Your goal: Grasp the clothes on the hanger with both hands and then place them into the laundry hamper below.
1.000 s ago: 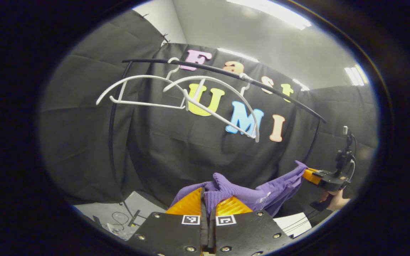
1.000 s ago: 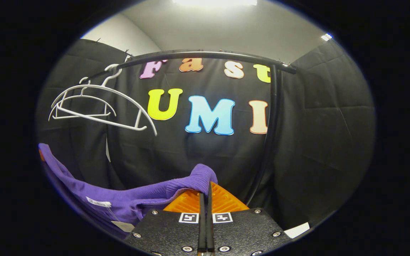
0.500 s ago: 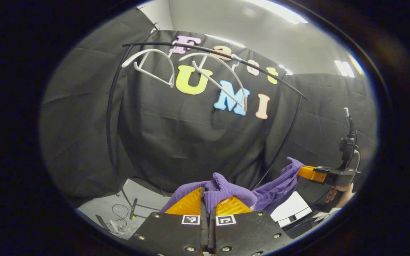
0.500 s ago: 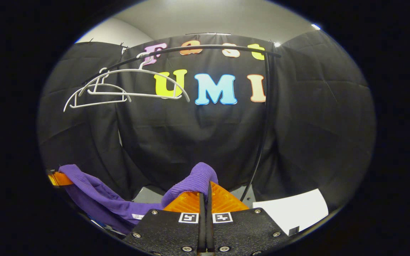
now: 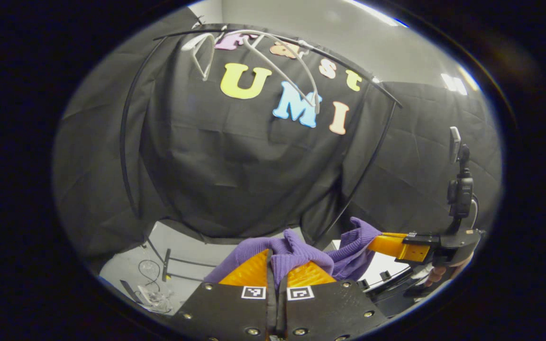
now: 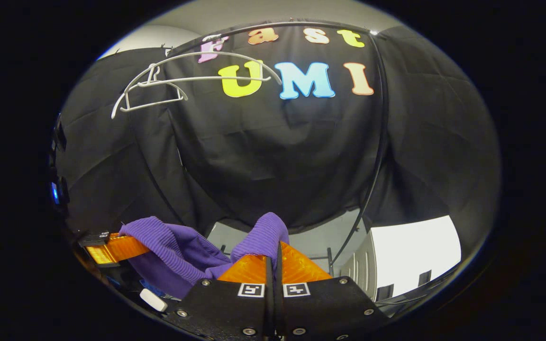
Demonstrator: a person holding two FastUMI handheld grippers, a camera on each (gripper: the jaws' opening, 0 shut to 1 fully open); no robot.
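Clothes (image 5: 296, 248) pinched between both grippers' fingers (image 5: 254, 272).

- From my left gripper (image 5: 277, 265) I see open air ahead, up to the black cloth wall (image 5: 235, 156).
- Overhead, the black rail (image 5: 339, 64) carries two bare white hangers (image 5: 277, 66) — they hang high, well clear of both grippers.
- The rail's right upright (image 5: 368, 166) slants down just behind the purple garment (image 5: 301, 251), the nearest hard thing.
- The garment spans between my left gripper and my right gripper (image 5: 377, 244), so that gap is blocked by cloth.
- Low on the left, a stand foot and loose cables (image 5: 152, 279) lie on the grey floor.
- From my right gripper (image 6: 273, 265), the upright (image 6: 377, 142) stands right of centre; beyond it a white panel (image 6: 415, 251) sits low.
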